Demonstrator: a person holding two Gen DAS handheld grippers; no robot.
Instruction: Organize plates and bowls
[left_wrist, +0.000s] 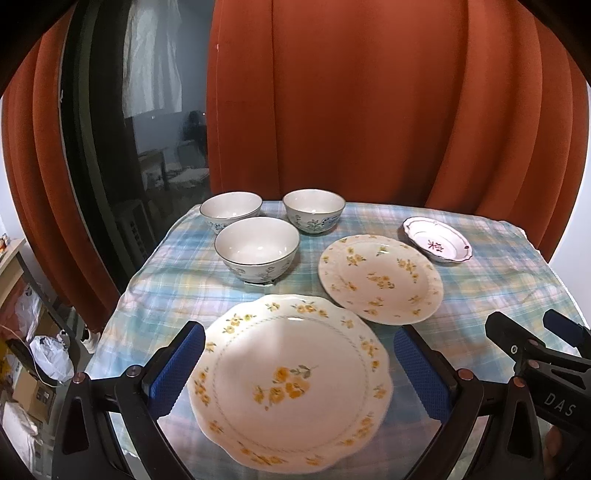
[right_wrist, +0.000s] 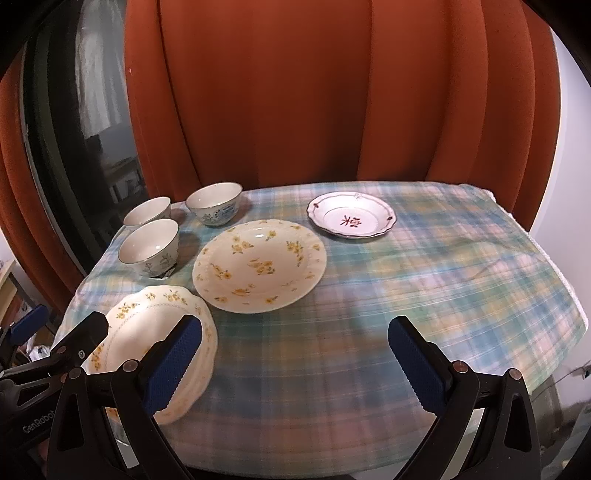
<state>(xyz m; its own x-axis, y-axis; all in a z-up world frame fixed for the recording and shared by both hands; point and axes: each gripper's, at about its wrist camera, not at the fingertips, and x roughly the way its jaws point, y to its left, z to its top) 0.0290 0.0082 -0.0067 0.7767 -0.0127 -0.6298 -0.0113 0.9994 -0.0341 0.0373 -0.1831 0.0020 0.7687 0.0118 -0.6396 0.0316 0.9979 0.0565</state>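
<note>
A scalloped plate with yellow flowers (left_wrist: 288, 384) lies at the near left of the table; my open left gripper (left_wrist: 299, 373) hovers over it, a blue pad on each side. It also shows in the right wrist view (right_wrist: 155, 325). A round yellow-flowered plate (left_wrist: 380, 277) (right_wrist: 260, 264) lies behind it. A small white dish with a red motif (left_wrist: 437, 238) (right_wrist: 352, 218) sits at the back right. Three white bowls with blue flowers (left_wrist: 256, 245) (left_wrist: 231, 210) (left_wrist: 314, 210) stand at the back left. My right gripper (right_wrist: 295, 365) is open and empty over the cloth.
The table wears a plaid cloth (right_wrist: 424, 295) and its edges drop off left and right. Orange curtains (left_wrist: 369, 103) hang close behind. A dark window (left_wrist: 110, 129) and floor clutter (left_wrist: 44, 354) are to the left.
</note>
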